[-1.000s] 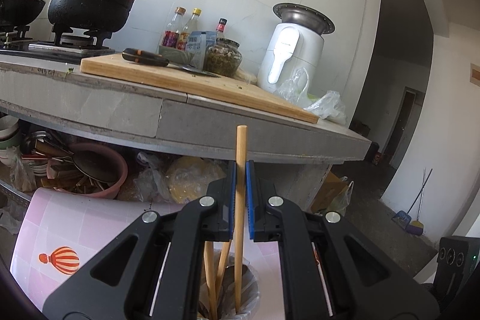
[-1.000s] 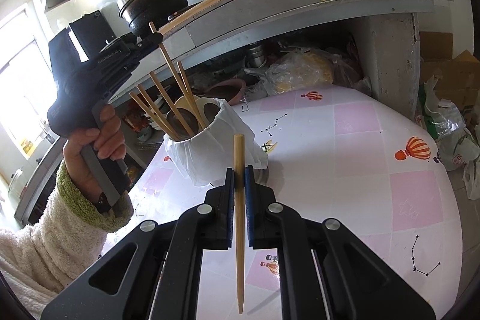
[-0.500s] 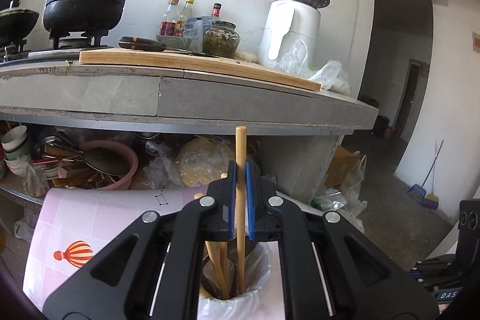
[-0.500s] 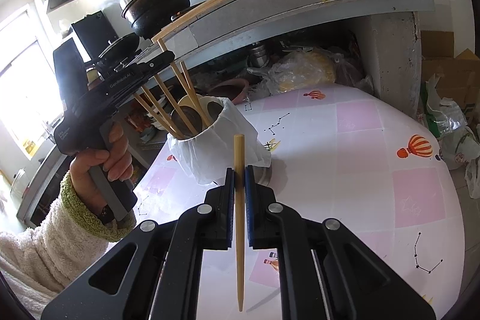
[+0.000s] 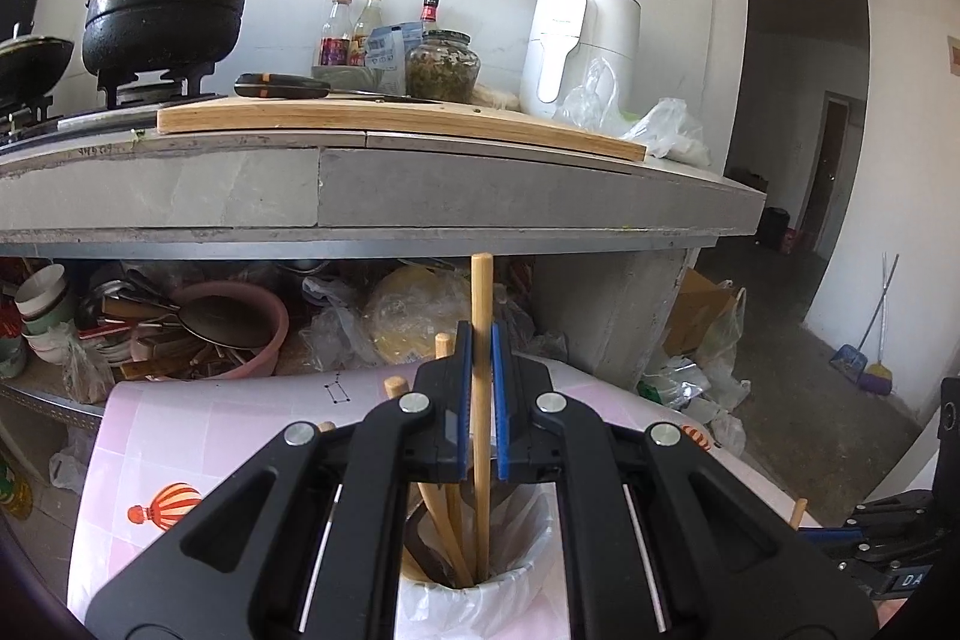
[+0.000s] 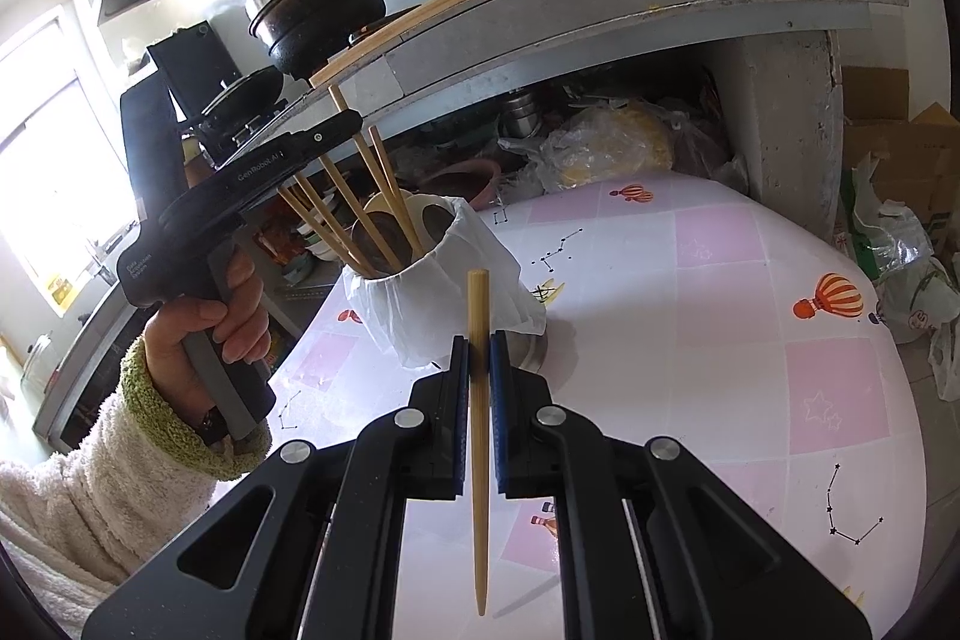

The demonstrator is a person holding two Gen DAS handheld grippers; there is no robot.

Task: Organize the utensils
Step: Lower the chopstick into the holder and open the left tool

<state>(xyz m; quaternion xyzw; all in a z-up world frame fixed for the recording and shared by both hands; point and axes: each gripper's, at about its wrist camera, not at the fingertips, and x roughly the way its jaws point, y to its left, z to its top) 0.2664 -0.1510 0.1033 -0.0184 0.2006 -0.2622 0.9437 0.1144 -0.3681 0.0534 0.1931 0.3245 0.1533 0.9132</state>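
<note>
the left gripper has come down over the cup, clamped on a chopstick whose tip is now inside among the others; it looks ready to drop. the right gripper waits nearby, pinching a second chopstick above the table.

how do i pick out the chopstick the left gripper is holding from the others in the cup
Find the pink patterned table, then the white bag-lined cup on it. The chopstick you want stands nearly upright in that cup, clamped between the blue jaws of the left gripper; its top rises above the others, which lean loose.
</note>
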